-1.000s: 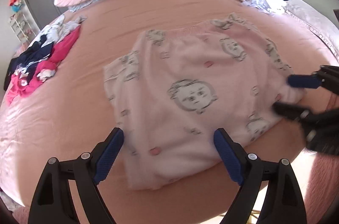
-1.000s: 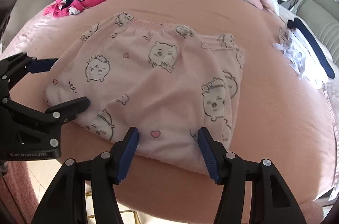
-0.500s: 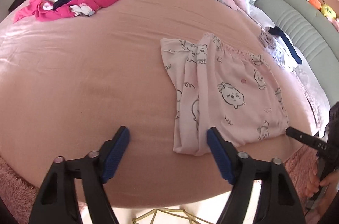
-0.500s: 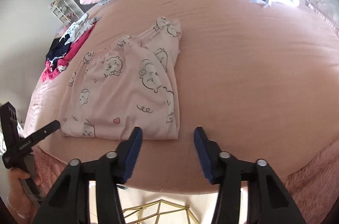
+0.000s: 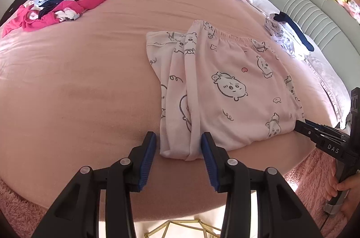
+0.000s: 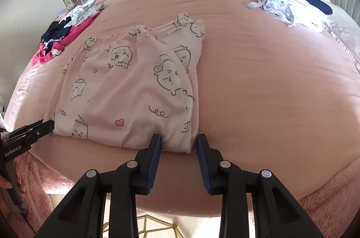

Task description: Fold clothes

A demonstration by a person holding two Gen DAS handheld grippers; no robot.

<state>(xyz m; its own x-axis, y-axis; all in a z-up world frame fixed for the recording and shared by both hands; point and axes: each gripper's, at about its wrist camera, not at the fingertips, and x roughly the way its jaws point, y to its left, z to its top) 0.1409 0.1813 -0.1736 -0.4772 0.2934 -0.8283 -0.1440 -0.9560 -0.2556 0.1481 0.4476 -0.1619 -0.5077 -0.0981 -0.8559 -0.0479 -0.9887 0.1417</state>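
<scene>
Left wrist view shows the pink pajama pants (image 5: 225,85) folded into a squarish bundle at the lower middle of the frame, near the front edge of the bed (image 5: 78,80), waistband toward the far side. Half a second ago I had both tools wider and set back from the cloth. Now my left gripper (image 5: 178,148) has narrowed and come in so its spread fingers straddle the near left corner of the bundle without pinching it. In the right wrist view, my right gripper (image 6: 178,145) does the same at the near right corner, fingers apart, the left pad just touching the fabric.

My reading is that one fold is laid down and I am lined up to take both near corners, likely to carry them toward the waistband for another fold.

Edges: the bundle's near hem sits close to the bed's front edge, with a fluffy rug (image 5: 22,204) below, so a sloppy pull toward me could drag it off. The layered left edge looks loose and may slip apart if I only catch the top layer.

Room: bare sheet lies left and right of the pants and beyond the waistband. The loose clothes pile (image 5: 51,6) at upper left and the white and navy stack (image 6: 288,1) at upper right are well apart.
</scene>
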